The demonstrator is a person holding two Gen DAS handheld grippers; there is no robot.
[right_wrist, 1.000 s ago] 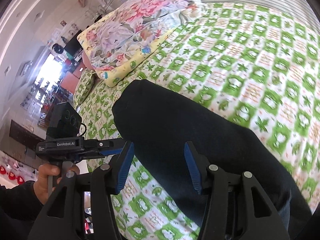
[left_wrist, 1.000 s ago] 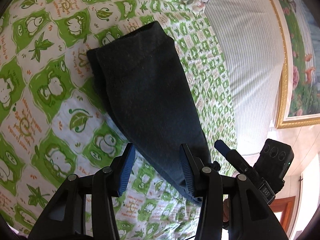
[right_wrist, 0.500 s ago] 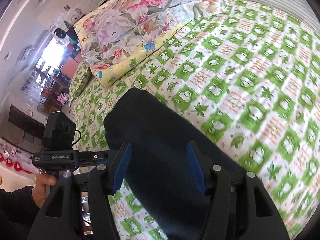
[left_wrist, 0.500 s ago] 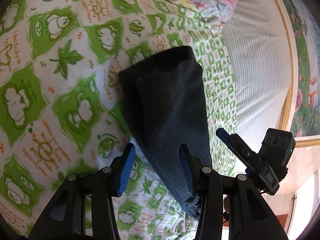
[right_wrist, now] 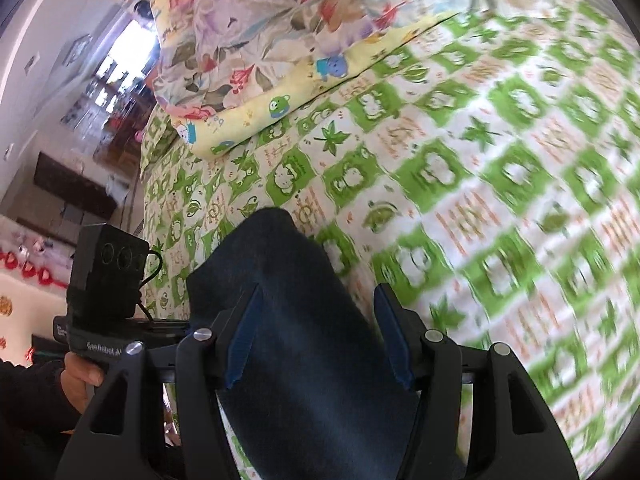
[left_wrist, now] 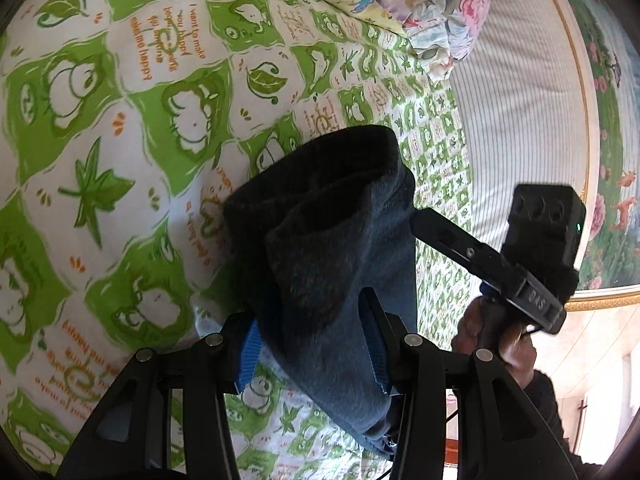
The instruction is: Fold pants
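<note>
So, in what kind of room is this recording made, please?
Most likely a home bedroom. The pants lie on a bed with a green and white cartoon sheet, a floral pillow lies at its head, and a gold-framed picture hangs on the wall.

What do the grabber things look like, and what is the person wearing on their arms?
Each gripper is black plastic with silver screws and two fingers lined with ribbed blue pads. The left gripper has a boxy black camera block, a thin black cable and white lettering. The right gripper looks the same. Both sleeves are dark.
</note>
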